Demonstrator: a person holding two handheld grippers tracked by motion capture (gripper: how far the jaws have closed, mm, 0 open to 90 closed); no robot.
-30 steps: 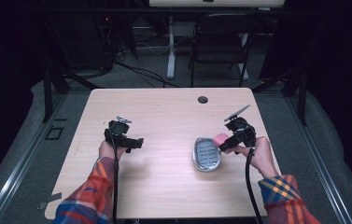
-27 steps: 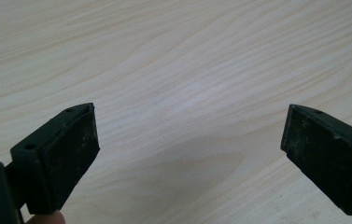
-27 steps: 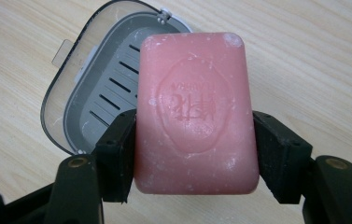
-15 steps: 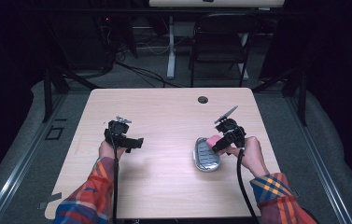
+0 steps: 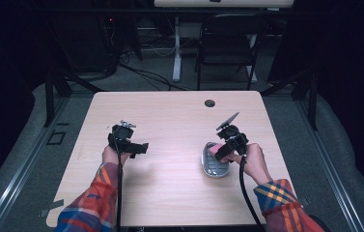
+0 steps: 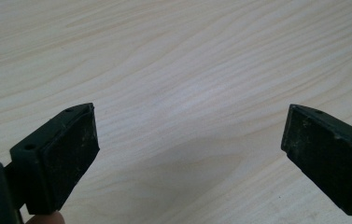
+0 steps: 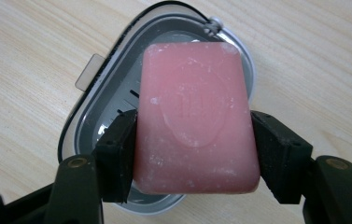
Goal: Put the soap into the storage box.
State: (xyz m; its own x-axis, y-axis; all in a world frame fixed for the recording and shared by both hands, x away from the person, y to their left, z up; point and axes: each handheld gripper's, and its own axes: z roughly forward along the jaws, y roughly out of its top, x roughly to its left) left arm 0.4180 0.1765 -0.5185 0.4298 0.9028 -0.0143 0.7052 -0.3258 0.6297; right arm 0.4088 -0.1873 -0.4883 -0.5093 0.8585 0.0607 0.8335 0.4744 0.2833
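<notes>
clamping pink soap [image 7: 196,116] (over soap dish [image 7: 99,112]), right gripper [image 7: 193,154].

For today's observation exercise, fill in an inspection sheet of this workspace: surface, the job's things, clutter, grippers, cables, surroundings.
Surface: light wooden table, with a round cable hole near its far edge.
Job's things: pink soap bar held above a grey soap dish with a slotted floor; the dish lies on the table.
Clutter: nothing seen.
Grippers: right gripper has its jaws shut on the soap bar's sides; left gripper has its jaws wide apart over bare table.
Cables: a black cable trails from the right gripper along the forearm.
Surroundings: dark room, black folding chair beyond the table.
</notes>
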